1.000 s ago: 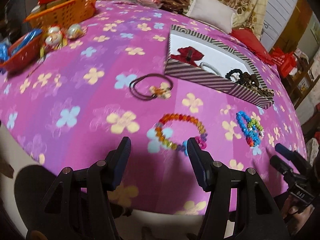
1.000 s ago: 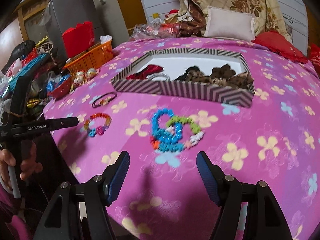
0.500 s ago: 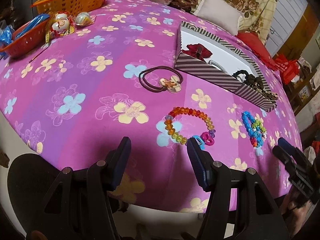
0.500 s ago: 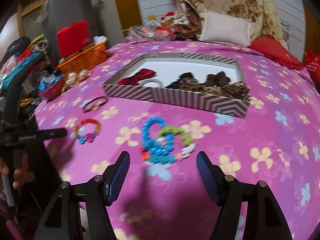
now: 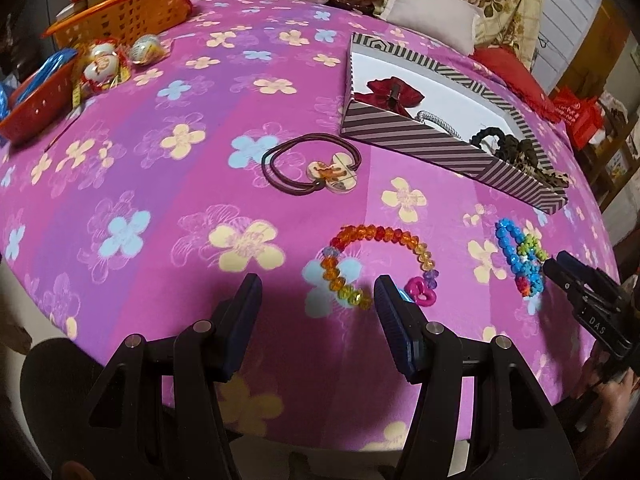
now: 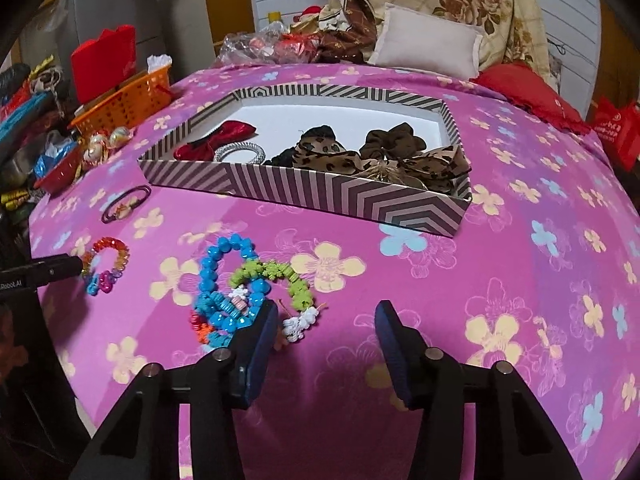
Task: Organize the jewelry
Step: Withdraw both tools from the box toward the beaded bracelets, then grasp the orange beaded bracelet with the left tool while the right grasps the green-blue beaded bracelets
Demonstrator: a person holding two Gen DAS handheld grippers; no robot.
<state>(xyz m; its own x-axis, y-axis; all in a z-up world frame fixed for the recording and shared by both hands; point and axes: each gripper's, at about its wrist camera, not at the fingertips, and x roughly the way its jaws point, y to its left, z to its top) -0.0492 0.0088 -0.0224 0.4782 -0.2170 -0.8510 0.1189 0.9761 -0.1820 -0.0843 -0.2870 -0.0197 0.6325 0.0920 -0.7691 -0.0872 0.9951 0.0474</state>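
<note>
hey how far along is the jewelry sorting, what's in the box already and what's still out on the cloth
Partly done. The striped box already holds a red bow, a silver band and leopard scrunchies. In hand: nothing yet; the right tongs are closing beside the blue and green bracelets, with only cloth between them. The left tongs are open by the rainbow bracelet. Both bracelet groups and the brown hair tie remain out.

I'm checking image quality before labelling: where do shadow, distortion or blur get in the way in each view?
Left wrist view: the tongs' shadow darkens the pink cloth up to the orange bead bracelet; fisheye bows the striped box. Right wrist view: shadow lies between the tongs; the blue and green bracelets stay sharp, corners vignette black.
</note>
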